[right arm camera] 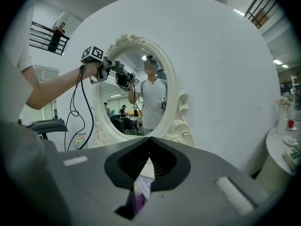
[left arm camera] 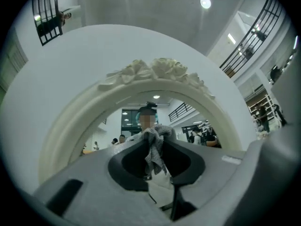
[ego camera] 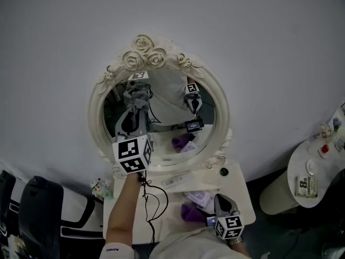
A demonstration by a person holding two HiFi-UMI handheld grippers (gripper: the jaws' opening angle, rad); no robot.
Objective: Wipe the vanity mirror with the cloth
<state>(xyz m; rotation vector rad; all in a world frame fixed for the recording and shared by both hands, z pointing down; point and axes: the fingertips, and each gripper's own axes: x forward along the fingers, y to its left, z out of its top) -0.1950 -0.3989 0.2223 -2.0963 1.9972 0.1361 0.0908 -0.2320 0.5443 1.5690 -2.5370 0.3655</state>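
The oval vanity mirror [ego camera: 161,117] has a cream frame with roses on top and stands on a small white vanity table [ego camera: 237,190]. My left gripper [ego camera: 137,106] is raised to the upper left of the glass, shut on a grey cloth [ego camera: 138,95] that touches the glass. In the left gripper view the cloth [left arm camera: 153,149] hangs bunched between the closed jaws, with the frame's rose crest [left arm camera: 157,69] just beyond. My right gripper [ego camera: 219,198] stays low over the table's right side, shut and holding nothing. From the right gripper view [right arm camera: 149,138] I see the mirror [right arm camera: 141,88] and the left gripper [right arm camera: 117,75].
Purple packets [ego camera: 191,213] and a white box [ego camera: 199,198] lie on the vanity table. A small figurine [ego camera: 97,186] stands at its left. A cable [ego camera: 151,204] hangs from the left gripper. A black chair [ego camera: 38,215] is lower left, a round side table [ego camera: 302,163] with small items at right.
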